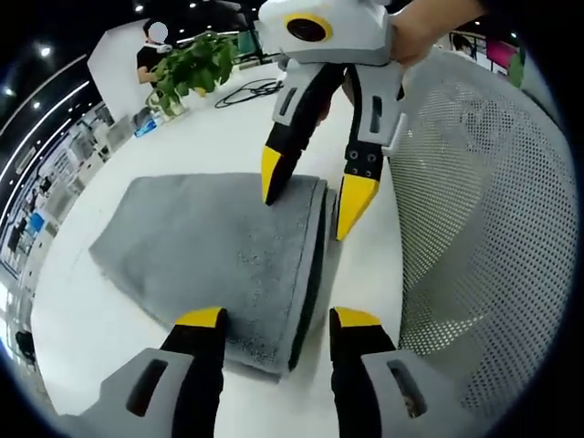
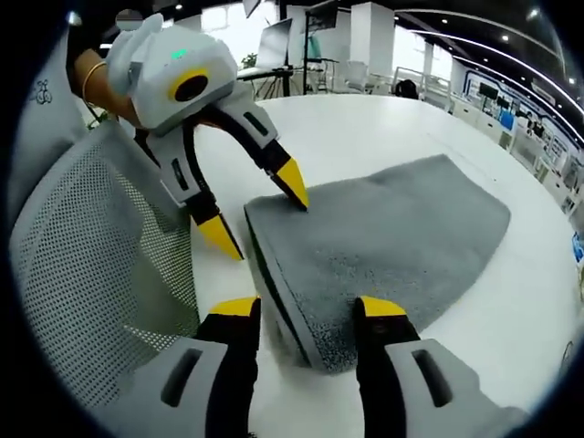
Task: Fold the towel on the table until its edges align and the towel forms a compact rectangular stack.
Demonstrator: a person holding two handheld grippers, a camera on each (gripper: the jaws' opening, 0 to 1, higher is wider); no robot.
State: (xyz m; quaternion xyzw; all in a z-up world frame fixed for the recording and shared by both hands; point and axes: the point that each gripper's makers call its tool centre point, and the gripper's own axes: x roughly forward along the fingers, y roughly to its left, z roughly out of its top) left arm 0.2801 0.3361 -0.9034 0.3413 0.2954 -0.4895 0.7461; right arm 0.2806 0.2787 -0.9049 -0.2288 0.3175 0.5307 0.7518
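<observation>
Towel (image 1: 214, 260) lies folded on the white counter (image 1: 82, 319), its thick doubled edge facing the mesh chair back (image 1: 484, 228) beside it. I have both grippers at that folded edge: my left gripper (image 1: 276, 321) has its fingers spread wide, one tip over the cloth and one past the edge, and my right gripper (image 2: 306, 308) straddles the same edge further along, fingers also wide and gripping nothing. My worry is that if I close on only the top layer, the lower one will drag and the edges will skew. Uneven lifting between the two hands could twist the fold. The edge also sits near the counter's side, so a careless pull toward the chair might slide the towel off.
</observation>
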